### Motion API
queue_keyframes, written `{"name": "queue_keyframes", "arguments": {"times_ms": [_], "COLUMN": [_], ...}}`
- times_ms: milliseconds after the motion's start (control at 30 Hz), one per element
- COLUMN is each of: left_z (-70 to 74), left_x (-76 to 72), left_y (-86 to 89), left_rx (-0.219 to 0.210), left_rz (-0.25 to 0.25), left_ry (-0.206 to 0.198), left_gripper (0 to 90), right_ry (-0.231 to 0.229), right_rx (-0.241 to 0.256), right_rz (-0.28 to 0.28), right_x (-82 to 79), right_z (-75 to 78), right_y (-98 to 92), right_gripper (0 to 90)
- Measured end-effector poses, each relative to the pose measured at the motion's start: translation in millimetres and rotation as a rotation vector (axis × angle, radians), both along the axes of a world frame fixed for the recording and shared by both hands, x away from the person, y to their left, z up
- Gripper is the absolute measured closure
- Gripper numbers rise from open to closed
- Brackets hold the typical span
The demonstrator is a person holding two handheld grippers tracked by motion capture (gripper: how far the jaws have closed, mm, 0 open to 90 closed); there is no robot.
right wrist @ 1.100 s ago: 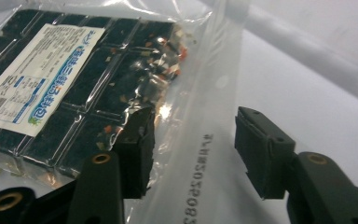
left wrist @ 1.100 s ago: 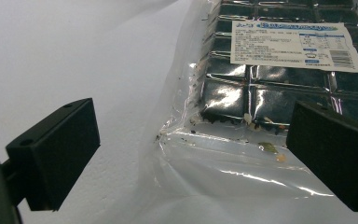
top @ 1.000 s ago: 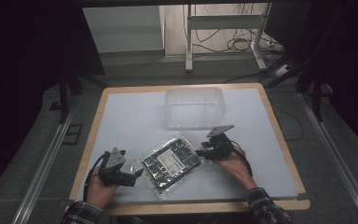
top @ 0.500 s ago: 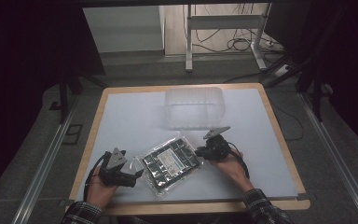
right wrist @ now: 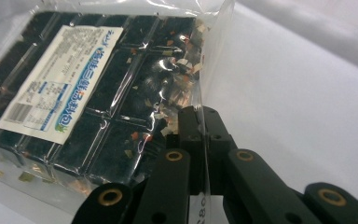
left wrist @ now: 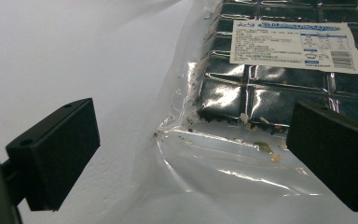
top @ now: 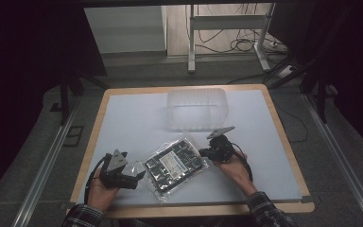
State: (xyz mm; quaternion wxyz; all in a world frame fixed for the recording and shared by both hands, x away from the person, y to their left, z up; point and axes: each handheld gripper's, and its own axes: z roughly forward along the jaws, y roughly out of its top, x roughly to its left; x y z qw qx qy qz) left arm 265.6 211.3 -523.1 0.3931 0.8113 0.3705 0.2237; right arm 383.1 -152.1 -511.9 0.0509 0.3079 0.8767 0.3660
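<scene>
A clear plastic bag [top: 174, 164] of dark squares with a white label [left wrist: 294, 45] lies flat on the white table top [top: 137, 123], near its front edge. My right gripper [top: 207, 153] is at the bag's right edge, its jaws shut on the thin plastic rim of the bag [right wrist: 204, 122]. At the bag's left end my left gripper [top: 137, 177] stands open, its two black pads either side of the empty clear flap [left wrist: 223, 163]. Crumbs lie loose inside the bag.
An empty clear plastic tub [top: 197, 109] stands at the middle back of the table. A wooden rim [top: 283, 142] frames the table top. Bare white surface lies to the left and right of the bag.
The right gripper has slid slightly left along the bag's edge with the bag shifting a little; the left gripper has stayed where it was.
</scene>
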Motion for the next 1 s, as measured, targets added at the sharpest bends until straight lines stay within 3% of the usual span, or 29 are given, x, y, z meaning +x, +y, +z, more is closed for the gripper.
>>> {"name": "queue_keyframes", "arguments": {"times_ms": [567,1000], "left_z": [0.9,3.7], "left_x": [-0.4,-1.0], "left_y": [0.9,2.9], "left_rx": [-0.010,-0.067], "left_rz": [0.009,-0.012], "left_ry": [-0.009,0.000], "left_gripper": [2.3,2.0], "right_ry": [-0.011,-0.014], "right_rx": [0.128,0.191], "right_rz": [0.023,0.053], "right_x": [-9.7,-9.7], "right_z": [41.0,81.1], "right_y": [-9.4,-10.6], "right_gripper": [88.5,88.6]}}
